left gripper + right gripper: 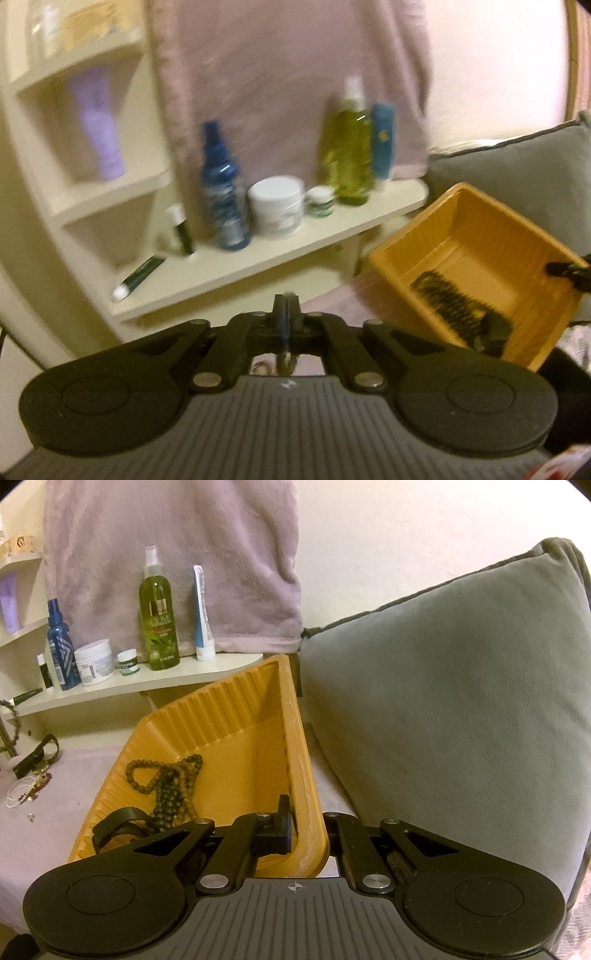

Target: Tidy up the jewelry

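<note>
An orange plastic tray (236,716) is tilted up off the pink bedspread; it also shows in the left wrist view (476,236). My right gripper (306,830) is shut on the tray's near right rim. Dark bead necklaces (170,786) and a black strap (118,823) lie inside the tray. My left gripper (286,306) is shut, with a thin chain-like thing hanging below the fingers, blurred. More jewelry (29,790) and a black band (40,753) lie on the bedspread at the left.
A cream shelf (147,683) holds a green olive bottle (159,624), a blue spray bottle (61,650), a white jar (94,661) and tubes. A pink towel (177,554) hangs behind. A grey cushion (443,701) stands right of the tray.
</note>
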{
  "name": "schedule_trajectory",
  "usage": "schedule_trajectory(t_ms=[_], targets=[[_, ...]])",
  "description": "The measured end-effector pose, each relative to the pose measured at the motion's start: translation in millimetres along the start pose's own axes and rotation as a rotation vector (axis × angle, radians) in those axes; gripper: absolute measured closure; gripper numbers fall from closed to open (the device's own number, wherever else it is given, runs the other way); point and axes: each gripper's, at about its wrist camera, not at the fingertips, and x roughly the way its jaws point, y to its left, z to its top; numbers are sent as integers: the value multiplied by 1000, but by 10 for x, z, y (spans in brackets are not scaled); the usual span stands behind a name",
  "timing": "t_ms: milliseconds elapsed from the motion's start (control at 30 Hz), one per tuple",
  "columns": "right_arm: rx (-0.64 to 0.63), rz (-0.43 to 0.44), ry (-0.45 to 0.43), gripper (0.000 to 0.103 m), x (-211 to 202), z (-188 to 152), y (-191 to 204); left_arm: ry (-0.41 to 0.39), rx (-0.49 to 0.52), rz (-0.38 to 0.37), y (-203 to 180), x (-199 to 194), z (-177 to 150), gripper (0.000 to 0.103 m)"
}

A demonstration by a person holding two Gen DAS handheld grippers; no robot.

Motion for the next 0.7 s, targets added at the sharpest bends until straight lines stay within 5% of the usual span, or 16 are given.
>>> schedule_trajectory(t_ms=[333,533,700], targets=[[-7,4,-13,98,-20,18,40,-40,63,-114,-731,114,245,103],[2,2,-9,98,-17,12,31,17,49,-73,-688,372,-15,103],[10,1,-3,98,5,-5,3,73,34,-21,-540,570,-389,90]])
